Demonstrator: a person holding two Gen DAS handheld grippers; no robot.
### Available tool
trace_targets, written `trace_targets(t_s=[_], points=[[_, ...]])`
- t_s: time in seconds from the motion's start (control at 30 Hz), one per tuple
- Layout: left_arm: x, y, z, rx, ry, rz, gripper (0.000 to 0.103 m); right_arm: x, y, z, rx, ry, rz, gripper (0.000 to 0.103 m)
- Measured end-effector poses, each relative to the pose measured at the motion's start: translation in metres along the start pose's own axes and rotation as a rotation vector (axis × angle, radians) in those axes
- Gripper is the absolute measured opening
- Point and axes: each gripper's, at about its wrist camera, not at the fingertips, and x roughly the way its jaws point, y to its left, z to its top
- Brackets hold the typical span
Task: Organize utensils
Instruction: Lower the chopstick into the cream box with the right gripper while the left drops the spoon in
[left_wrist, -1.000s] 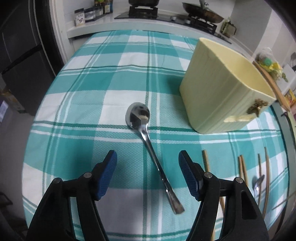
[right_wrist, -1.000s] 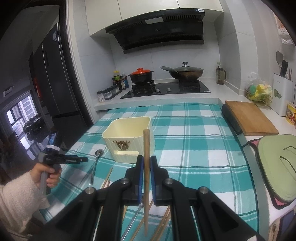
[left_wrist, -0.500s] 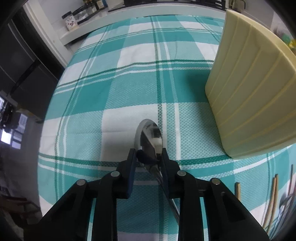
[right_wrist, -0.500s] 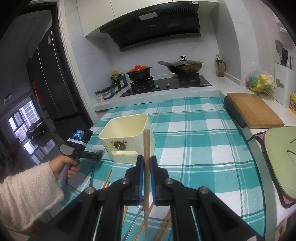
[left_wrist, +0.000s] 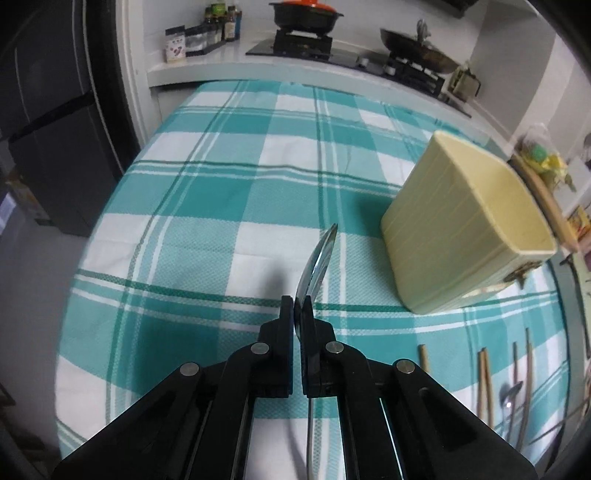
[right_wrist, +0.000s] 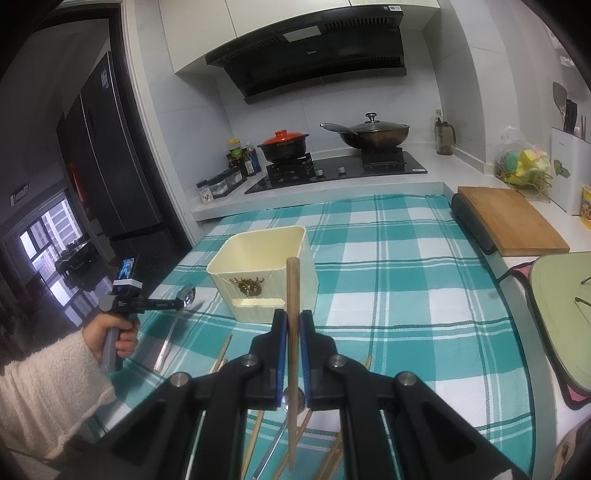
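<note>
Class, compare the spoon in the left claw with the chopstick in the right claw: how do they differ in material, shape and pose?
The spoon is shiny metal; the chopstick is matte brown wood.
The spoon widens into a bowl; the chopstick is a plain straight stick.
In its own claw's view the spoon leans to the right, bowl seen edge-on, while the chopstick stands upright.
Shared: each is clamped between shut jaws, in the left claw and right claw.
</note>
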Motion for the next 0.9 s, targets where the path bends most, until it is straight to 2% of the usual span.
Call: trace_targets(t_s=[0.3,0.43,0.5,0.63,0.73,0.8,0.9], points=[[-0.13,-0.027,0.019,0.018,-0.234,-0.172,0.001,-0.011,0.019,0.025,-0.056,-0.044,-0.01,0.007],[-0.17,-0.04,0.049,0.018,-0.303,-0.228,0.001,-0.007,0.034,0.052,-0.088,-0.086,0.01,0.007],[-0.183,-0.05,0.071,0.013,-0.35,-0.234,0.001,-0.002,0.042,0.073,-0.113,-0.118,0.016,0.007],[-0.186,-0.07,0.114,-0.041,-0.449,-0.252,0.001,0.025,0.059,0.125,-0.152,-0.186,0.032,0.007],[-0.168,-0.085,0.136,-0.077,-0.497,-0.24,0.001,0.054,0.067,0.161,-0.157,-0.241,0.038,0.007],[-0.144,-0.098,0.145,-0.071,-0.501,-0.214,0.001,0.077,0.071,0.178,-0.159,-0.263,0.049,0.007],[-0.098,-0.111,0.147,-0.064,-0.443,-0.19,0.001,0.117,0.073,0.187,-0.181,-0.26,0.047,0.007]])
